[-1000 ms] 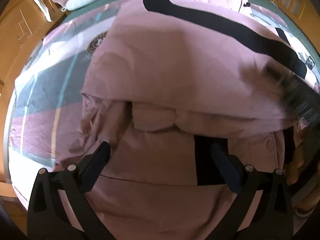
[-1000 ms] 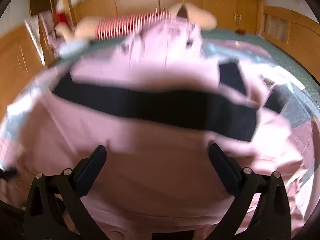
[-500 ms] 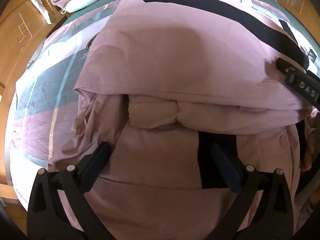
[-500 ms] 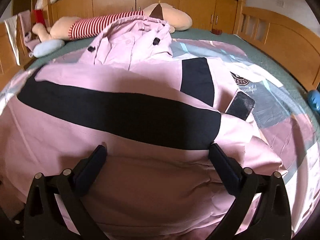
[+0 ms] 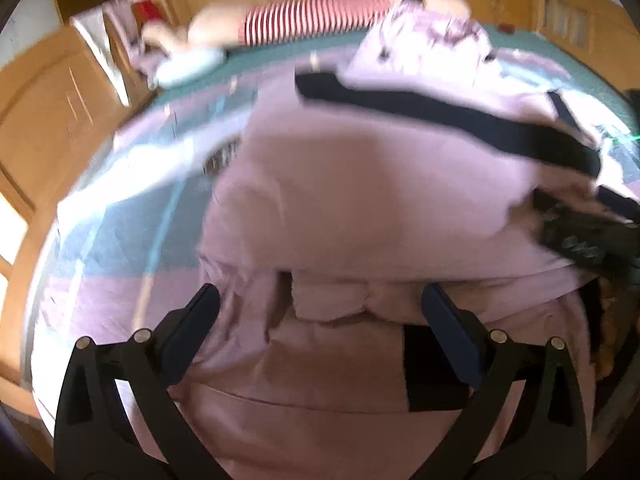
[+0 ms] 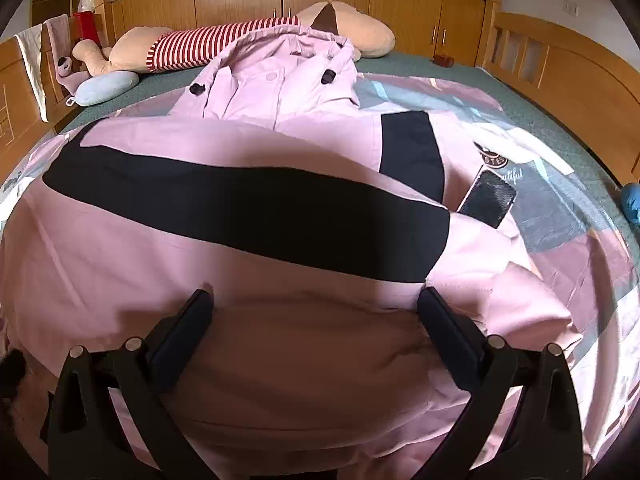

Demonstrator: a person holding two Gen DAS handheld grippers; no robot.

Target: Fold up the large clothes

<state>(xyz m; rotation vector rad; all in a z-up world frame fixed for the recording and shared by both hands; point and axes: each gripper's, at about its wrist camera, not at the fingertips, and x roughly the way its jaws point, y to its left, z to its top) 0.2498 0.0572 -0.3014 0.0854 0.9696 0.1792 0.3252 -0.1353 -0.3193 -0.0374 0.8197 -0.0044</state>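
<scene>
Left gripper (image 5: 320, 306): 2 matte black fingers with dark navy pads (image 5: 450, 330), and 2 round silver screws on each black linkage arm behind the pads. Right gripper (image 6: 314, 308): same build, 2 black fingers with dark pads (image 6: 448, 334), 2 silver screws per arm.

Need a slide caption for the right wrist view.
Open right gripper over pink jacket with black stripe, phone alongside.
</scene>
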